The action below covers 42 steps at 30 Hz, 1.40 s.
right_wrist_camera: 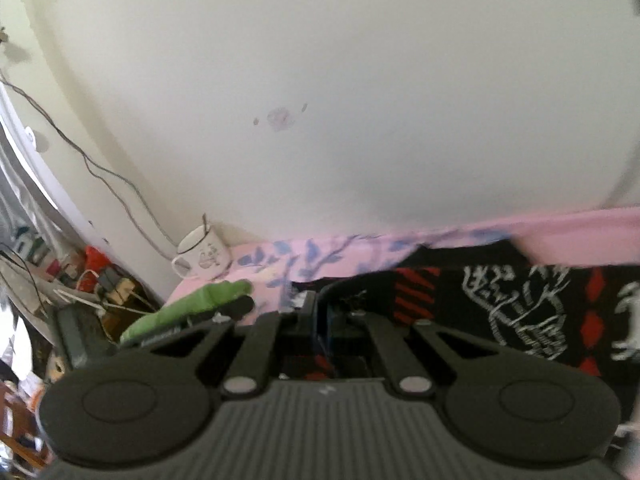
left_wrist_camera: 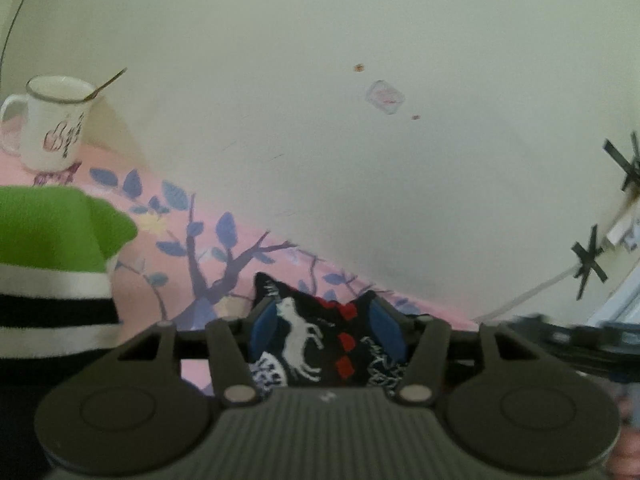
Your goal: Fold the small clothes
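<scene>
A black garment (left_wrist_camera: 320, 340) with a white horse and red diamonds fills the gap between my left gripper's (left_wrist_camera: 325, 328) blue pads (left_wrist_camera: 264, 328). Its cloth rises against both pads, so that gripper is shut on it. In the right wrist view the same black garment (right_wrist_camera: 520, 308) lies spread to the right on the pink flowered cloth (right_wrist_camera: 560, 232). My right gripper (right_wrist_camera: 320, 314) has its fingers together, and a lifted edge of the black cloth sits at their tips; the picture is blurred there.
A green garment (left_wrist_camera: 52, 236) (right_wrist_camera: 188, 308) with white and black stripes lies on the left. A white mug (left_wrist_camera: 52, 128) (right_wrist_camera: 204, 258) with a spoon stands by the wall. Cables and clutter (right_wrist_camera: 92, 292) fill the left side. A blurred dark shape (left_wrist_camera: 560, 332) crosses the lower right.
</scene>
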Available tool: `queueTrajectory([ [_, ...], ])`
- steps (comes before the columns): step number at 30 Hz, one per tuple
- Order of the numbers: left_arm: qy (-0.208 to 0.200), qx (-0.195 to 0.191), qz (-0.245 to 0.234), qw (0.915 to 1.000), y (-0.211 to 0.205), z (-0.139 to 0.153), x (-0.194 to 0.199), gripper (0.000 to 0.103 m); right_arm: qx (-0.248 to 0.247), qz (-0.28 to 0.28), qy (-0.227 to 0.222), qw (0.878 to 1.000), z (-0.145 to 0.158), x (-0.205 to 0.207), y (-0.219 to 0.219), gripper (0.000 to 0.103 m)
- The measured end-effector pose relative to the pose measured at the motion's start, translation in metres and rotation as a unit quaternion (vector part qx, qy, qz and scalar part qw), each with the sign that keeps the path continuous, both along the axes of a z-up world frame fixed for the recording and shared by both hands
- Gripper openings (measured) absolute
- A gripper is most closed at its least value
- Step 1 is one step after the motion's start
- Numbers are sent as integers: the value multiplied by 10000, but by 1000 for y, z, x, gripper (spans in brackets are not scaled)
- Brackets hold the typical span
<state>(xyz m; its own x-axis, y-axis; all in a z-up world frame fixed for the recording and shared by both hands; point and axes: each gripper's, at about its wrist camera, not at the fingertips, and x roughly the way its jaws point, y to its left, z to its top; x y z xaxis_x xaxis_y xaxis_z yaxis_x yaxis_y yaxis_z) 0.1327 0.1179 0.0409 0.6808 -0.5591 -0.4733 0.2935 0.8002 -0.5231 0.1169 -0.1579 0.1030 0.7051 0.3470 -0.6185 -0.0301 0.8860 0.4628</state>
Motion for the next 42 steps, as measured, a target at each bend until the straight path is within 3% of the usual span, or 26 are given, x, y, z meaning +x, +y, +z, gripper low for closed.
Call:
queueTrajectory([
  [1,48,36,41,10000,1,-3,3,53,-52,-6,77,10000,-10,13,8,0],
  [2,91,76,70,9999,1,-5,5,53,-296,-141,154,9993,-18,23,14,12],
  [3,129,97,83,9998,2,-8,7,53,-458,-275,185,9984,-23,30,16,51],
  [4,177,89,87,9998,3,-9,9,53,-548,-388,165,9976,-28,31,12,59],
  [8,178,82,-66,9998,-1,-11,8,53,-572,-649,77,9962,-35,-4,-38,53],
  [12,178,287,-230,9992,-15,-16,2,53,-1079,-953,-4,9896,-35,-44,-69,53],
  [19,184,533,-446,9974,-37,-19,-8,60,-1014,-825,-182,9912,-31,-66,-70,53],
  [23,226,280,-196,9992,-20,-18,-3,60,-333,-349,102,9988,-46,-41,-38,52],
  [27,334,58,16,9994,-2,-19,8,59,-359,-103,476,9982,-79,-4,7,50],
  [28,368,29,41,9993,1,-20,10,58,-407,-91,535,9977,-87,4,15,46],
  [30,423,7,64,9991,3,-21,14,57,-408,-15,598,9974,-99,19,30,9],
  [33,418,-80,78,9991,8,-19,14,56,-64,272,385,9989,-92,20,49,8],
  [38,402,-240,126,9988,16,-17,16,55,159,1420,-388,9890,-46,-14,89,7],
  [42,394,-180,23,9991,12,-17,14,55,285,1688,-118,9852,-49,-26,84,8],
])
